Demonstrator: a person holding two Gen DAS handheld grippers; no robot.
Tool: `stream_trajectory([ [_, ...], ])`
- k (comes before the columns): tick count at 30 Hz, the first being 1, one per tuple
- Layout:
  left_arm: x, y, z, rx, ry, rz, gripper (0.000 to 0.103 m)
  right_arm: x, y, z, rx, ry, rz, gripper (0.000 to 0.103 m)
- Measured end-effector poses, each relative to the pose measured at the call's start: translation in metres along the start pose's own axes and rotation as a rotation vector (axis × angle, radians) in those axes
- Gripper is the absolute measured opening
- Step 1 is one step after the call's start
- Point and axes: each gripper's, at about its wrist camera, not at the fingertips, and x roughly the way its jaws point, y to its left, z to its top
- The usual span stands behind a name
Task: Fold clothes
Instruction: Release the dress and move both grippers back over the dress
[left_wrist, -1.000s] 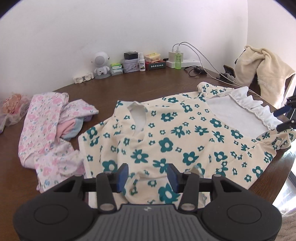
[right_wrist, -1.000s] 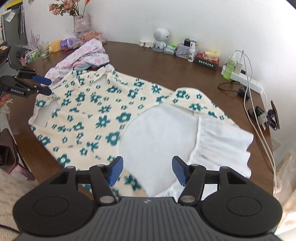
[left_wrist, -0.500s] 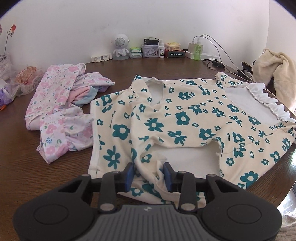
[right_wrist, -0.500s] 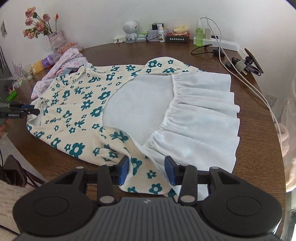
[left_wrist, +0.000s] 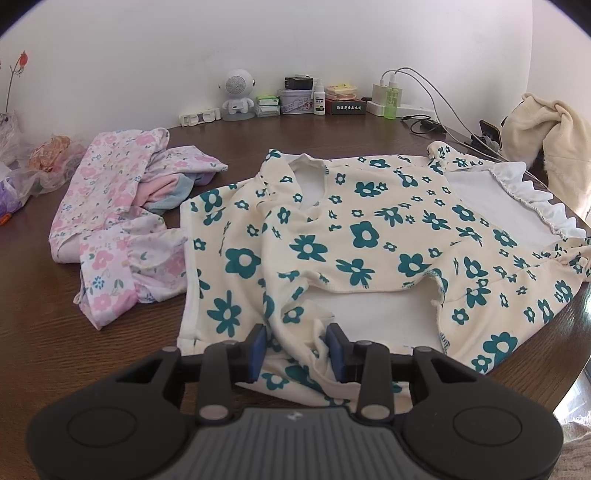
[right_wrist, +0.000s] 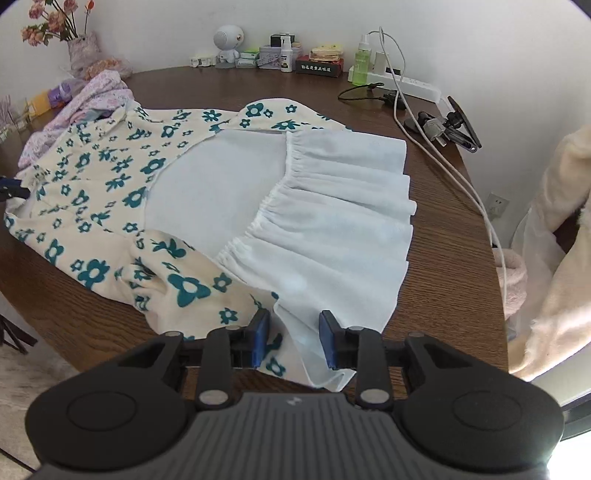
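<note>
A cream dress with teal flowers (left_wrist: 362, 236) lies spread on the round wooden table (left_wrist: 92, 354), its white gathered skirt (right_wrist: 332, 221) toward the right. My left gripper (left_wrist: 295, 347) is at the dress's near edge, shut on a bunched fold of flowered cloth. My right gripper (right_wrist: 294, 339) sits at the near corner of the skirt hem. Its jaws are closing, with white hem and a bit of flowered cloth between them, and the pads do not clearly press.
A pile of pink floral clothes (left_wrist: 110, 206) lies left of the dress. A small white robot figure (left_wrist: 238, 92), boxes and bottles line the wall. A power strip with cables (right_wrist: 406, 85) and a clip stand (right_wrist: 458, 125) lie at the right. A cream fleece garment (left_wrist: 554, 147) hangs beyond the table edge.
My left gripper narrowed onto the near flowered edge, gathering it into a fold. My right gripper swung down to the skirt's near hem corner, and its jaws drew closer together.
</note>
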Motion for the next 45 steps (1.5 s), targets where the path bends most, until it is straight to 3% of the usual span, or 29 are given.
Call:
stream_trajectory([
  [3, 0.000, 0.001, 0.000, -0.006, 0.000, 0.004, 0.037, 0.005, 0.006, 0.001, -0.043, -0.019, -0.052, 0.028],
  [10, -0.006, 0.001, 0.000, -0.068, -0.023, 0.023, 0.042, 0.000, -0.005, -0.001, 0.037, -0.026, -0.019, 0.036],
  [12, -0.018, 0.003, 0.000, -0.127, -0.071, 0.039, 0.050, -0.012, -0.005, 0.000, 0.084, -0.068, 0.017, 0.039],
  [15, -0.044, 0.004, -0.003, -0.216, -0.168, 0.040, 0.067, -0.034, 0.004, 0.001, 0.136, -0.151, 0.049, 0.052],
  [17, -0.061, 0.003, -0.007, -0.261, -0.226, 0.038, 0.094, -0.048, 0.013, 0.000, 0.145, -0.199, 0.057, 0.074],
  [18, -0.068, 0.001, -0.010, -0.278, -0.248, 0.041, 0.098, -0.053, 0.020, 0.001, 0.135, -0.216, 0.054, 0.078],
  [21, -0.085, -0.007, -0.020, -0.314, -0.287, 0.060, 0.100, -0.057, 0.041, 0.001, 0.107, -0.229, 0.028, 0.092],
  [22, -0.088, -0.010, -0.025, -0.327, -0.286, 0.071, 0.101, -0.057, 0.048, 0.000, 0.105, -0.230, 0.018, 0.101],
  [23, -0.090, -0.013, -0.029, -0.342, -0.283, 0.082, 0.101, -0.057, 0.056, -0.003, 0.108, -0.234, 0.000, 0.102],
  [28, -0.091, -0.025, -0.046, -0.457, -0.221, 0.099, 0.102, -0.053, 0.081, -0.016, 0.235, -0.251, -0.046, 0.103],
  [32, -0.093, -0.048, -0.050, -0.381, -0.206, 0.112, 0.102, -0.043, 0.100, -0.027, 0.312, -0.207, -0.005, 0.103],
  [35, -0.090, -0.061, -0.052, -0.341, -0.201, 0.133, 0.102, -0.041, 0.116, -0.032, 0.281, -0.196, -0.017, 0.103],
  [39, -0.085, -0.068, -0.059, -0.414, -0.155, 0.125, 0.102, -0.041, 0.120, -0.037, 0.312, -0.185, -0.041, 0.103],
  [45, -0.085, -0.070, -0.060, -0.410, -0.147, 0.128, 0.102, -0.041, 0.118, -0.046, 0.345, -0.171, -0.053, 0.103],
])
